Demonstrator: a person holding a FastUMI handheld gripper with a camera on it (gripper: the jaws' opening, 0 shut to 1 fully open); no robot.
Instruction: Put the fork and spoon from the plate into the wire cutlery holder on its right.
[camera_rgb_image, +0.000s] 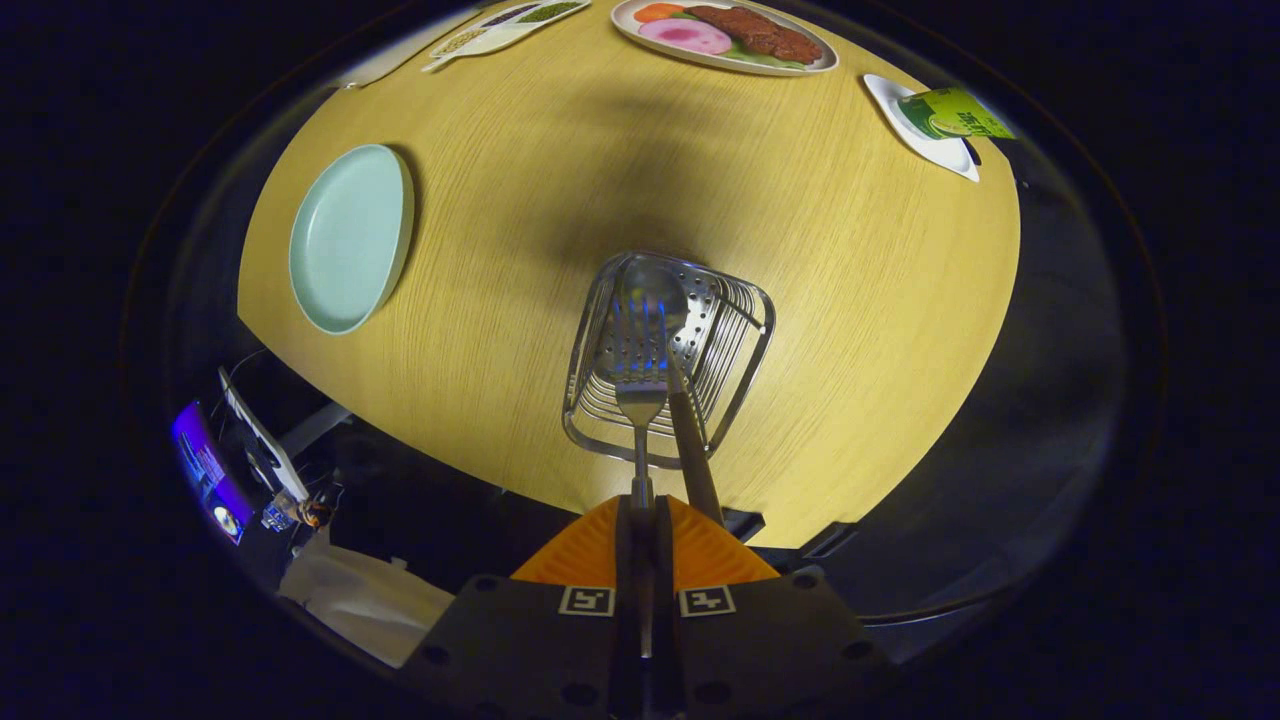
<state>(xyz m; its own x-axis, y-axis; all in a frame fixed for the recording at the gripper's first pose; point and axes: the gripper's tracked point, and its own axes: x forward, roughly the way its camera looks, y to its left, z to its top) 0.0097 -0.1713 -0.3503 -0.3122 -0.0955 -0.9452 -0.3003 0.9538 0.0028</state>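
My gripper (640, 515) is shut on the handle of a metal fork (638, 365), which points tines-first down into the wire cutlery holder (745, 360) just ahead of the fingers. A spoon (655, 295) with a brown handle stands inside the holder, its handle leaning out beside the fork. The pale green plate (350, 237) lies bare on the round wooden table to the left of the holder.
Beyond the holder, a plate of food (725, 35) sits at the table's far side. A white dish with a green packet (940, 120) lies far right, a divided tray (505, 25) far left. The table edge (480, 480) runs just under the holder.
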